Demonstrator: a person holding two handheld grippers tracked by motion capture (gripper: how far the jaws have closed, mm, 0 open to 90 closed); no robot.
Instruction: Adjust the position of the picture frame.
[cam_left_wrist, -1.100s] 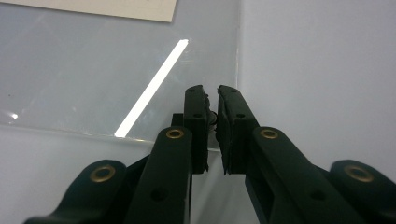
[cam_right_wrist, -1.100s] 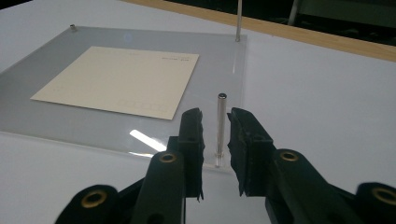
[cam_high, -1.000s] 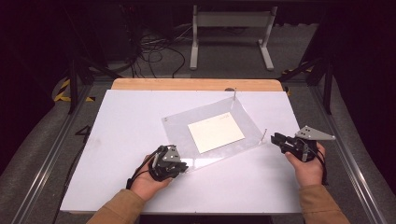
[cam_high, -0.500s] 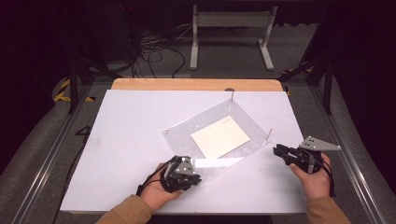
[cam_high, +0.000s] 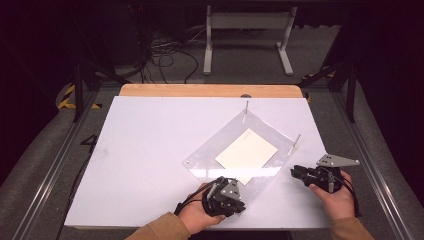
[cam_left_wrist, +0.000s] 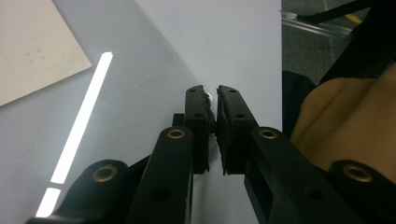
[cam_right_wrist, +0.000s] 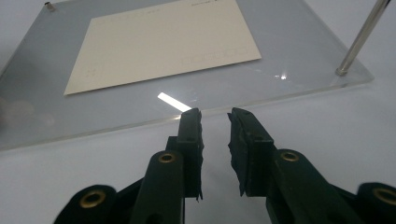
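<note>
Right now my left gripper (cam_high: 227, 192) has its black jaws pinched nearly together on the near corner of the clear sheet (cam_high: 220, 145); in the left gripper view the thin transparent edge sits between the ribbed pads (cam_left_wrist: 196, 109). That sheet is a stiff, glossy plastic plate, rectangular, lying turned like a diamond on the table (cam_high: 150, 150), right of centre and towards me. It mirrors a ceiling light as a bright streak. Under or inside it lies a matte cream card (cam_high: 247, 152), rectangular, with faint print. Two slim metal pins (cam_high: 247, 107) stand upright at its far corners.

My right gripper (cam_high: 300, 172) hovers just off the sheet's right edge, jaws a small gap apart with nothing between them. It carries a grey three-cornered plate on top.

Covering the table is a smooth white board; a strip of pale wood shows at its far edge. Beyond lie grey carpet, tangled black cables and a white metal stand (cam_high: 247, 30), in a dark room.
</note>
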